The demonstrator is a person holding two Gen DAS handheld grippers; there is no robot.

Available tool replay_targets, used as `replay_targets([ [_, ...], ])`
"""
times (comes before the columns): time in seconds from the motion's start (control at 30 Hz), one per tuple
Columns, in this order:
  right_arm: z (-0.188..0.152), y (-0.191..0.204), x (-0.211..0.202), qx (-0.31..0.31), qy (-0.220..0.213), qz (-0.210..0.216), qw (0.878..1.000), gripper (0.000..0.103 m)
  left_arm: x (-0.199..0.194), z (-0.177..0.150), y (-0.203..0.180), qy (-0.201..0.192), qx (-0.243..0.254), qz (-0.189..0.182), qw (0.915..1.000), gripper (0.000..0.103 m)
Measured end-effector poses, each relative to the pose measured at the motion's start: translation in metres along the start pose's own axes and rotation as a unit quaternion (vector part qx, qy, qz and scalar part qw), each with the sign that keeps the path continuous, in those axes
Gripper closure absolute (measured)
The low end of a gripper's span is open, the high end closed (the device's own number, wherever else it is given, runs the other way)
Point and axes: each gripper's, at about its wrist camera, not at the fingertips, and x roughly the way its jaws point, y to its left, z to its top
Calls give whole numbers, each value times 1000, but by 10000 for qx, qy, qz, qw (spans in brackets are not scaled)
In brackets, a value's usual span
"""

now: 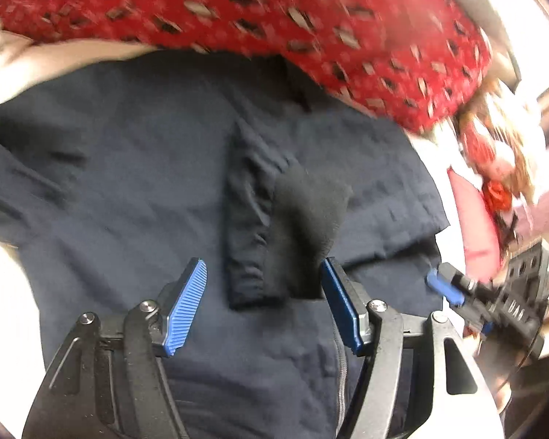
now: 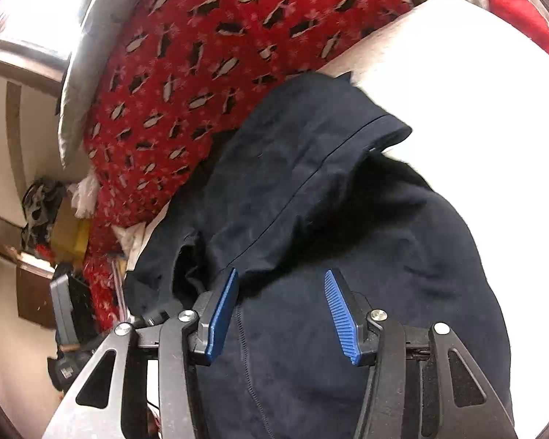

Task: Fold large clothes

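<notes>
A dark navy zip-up garment (image 1: 135, 168) lies spread on a white surface (image 1: 3, 278). One sleeve (image 1: 245, 219) is folded across its middle, and a black piece of fabric (image 1: 307, 208) lies beside it. My left gripper (image 1: 262, 261) hovers over the sleeve's cuff end with its blue pads (image 1: 186, 307) apart, not pressing on it. The right gripper (image 1: 446, 287) shows at the right edge of the left wrist view. In the right wrist view my right gripper (image 2: 282, 272) is open above a bunched fold of the garment (image 2: 292, 168), with nothing pinched between its fingers.
A red blanket with a penguin pattern (image 1: 274, 18) (image 2: 201, 55) is piled along the garment's far side. The white surface (image 2: 475, 128) stretches to the right in the right wrist view. Clutter, a brown shelf (image 2: 33, 292) and red-and-white fabric (image 1: 494, 168) sit beyond the edge.
</notes>
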Motion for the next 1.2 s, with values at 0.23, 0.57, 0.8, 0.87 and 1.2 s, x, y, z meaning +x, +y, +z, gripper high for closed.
replay_targets([
  [0.23, 0, 14, 13, -63, 46, 215, 9997, 50, -10, 0, -4, 39, -23, 81, 10000, 39],
  [0.57, 13, 54, 65, -224, 417, 742, 9961, 50, -9, -2, 4, 202, -13, 456, 9988, 39],
  [0.8, 4, 93, 143, 339, 1479, 1946, 9691, 51, -34, -21, 35, -30, -66, 993, 9950, 39],
  [0.87, -1, 109, 147, 366, 1557, 2364, 9584, 51, -31, -25, 35, 79, -88, 718, 9973, 39],
  [1.2, 14, 29, 25, 329, 275, 1453, 9885, 47, 30, 0, 22, 362, -401, 896, 9945, 35],
])
